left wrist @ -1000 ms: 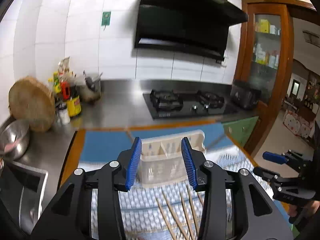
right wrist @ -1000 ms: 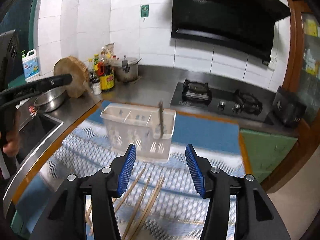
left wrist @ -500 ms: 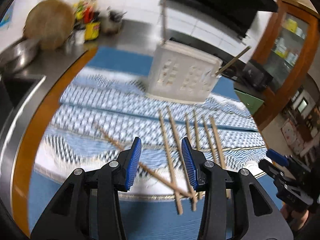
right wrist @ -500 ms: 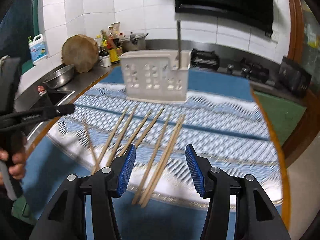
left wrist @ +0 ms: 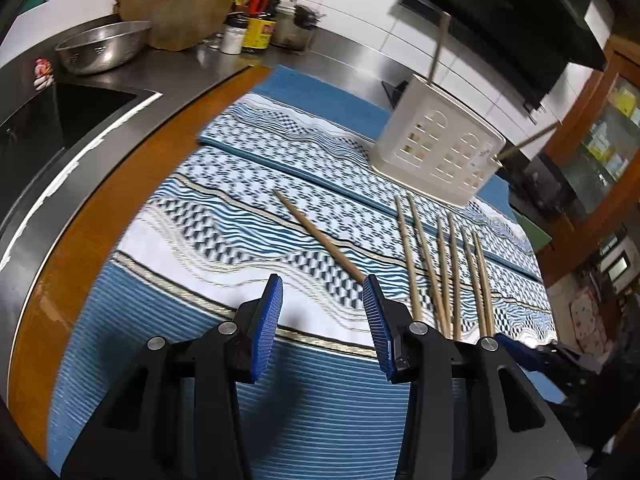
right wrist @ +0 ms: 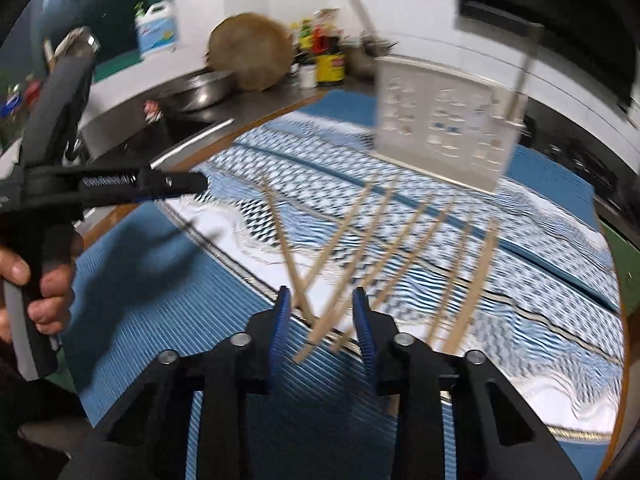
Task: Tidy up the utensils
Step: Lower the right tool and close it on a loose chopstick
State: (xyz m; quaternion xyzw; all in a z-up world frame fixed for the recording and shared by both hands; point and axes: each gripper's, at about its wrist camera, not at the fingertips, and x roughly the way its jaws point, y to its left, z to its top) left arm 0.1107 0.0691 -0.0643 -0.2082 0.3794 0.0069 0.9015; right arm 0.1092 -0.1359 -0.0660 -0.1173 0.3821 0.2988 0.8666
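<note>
Bamboo-coloured wooden chopsticks (left wrist: 444,264) are seen lying loose on a blue-and-white patterned woven cloth (left wrist: 224,216), which is spread over a ribbed blue mat (left wrist: 328,412) on the counter (left wrist: 120,208). Six of them lie roughly side by side just in front of a white perforated plastic utensil holder (left wrist: 438,148); a single stray chopstick (left wrist: 320,236) lies at an angle, apart from the group. At least two sticks already stand in the holder, so the sorting is judged to be only begun.

The left tool (left wrist: 322,312) is held spread and empty above the near edge of the cloth, with the stray chopstick's near end just beside its right finger. The right tool (right wrist: 322,328) is likewise spread and nothing is pinched; the near tips of a few crossed chopsticks lie between its fingers. The step in hand is judged to be the approach to a pick-up. For the next move, one tool would need to be lowered over a single stick and pressed together on it alone, since neighbours lie close.

Only the left wrist view gives a sharp picture of the row and of a steel bowl (left wrist: 100,50) beside the sink (left wrist: 48,120). Only the right wrist view, though blurred, shows the person's left hand (right wrist: 36,280) on its handle and the crossing of the sticks.
</note>
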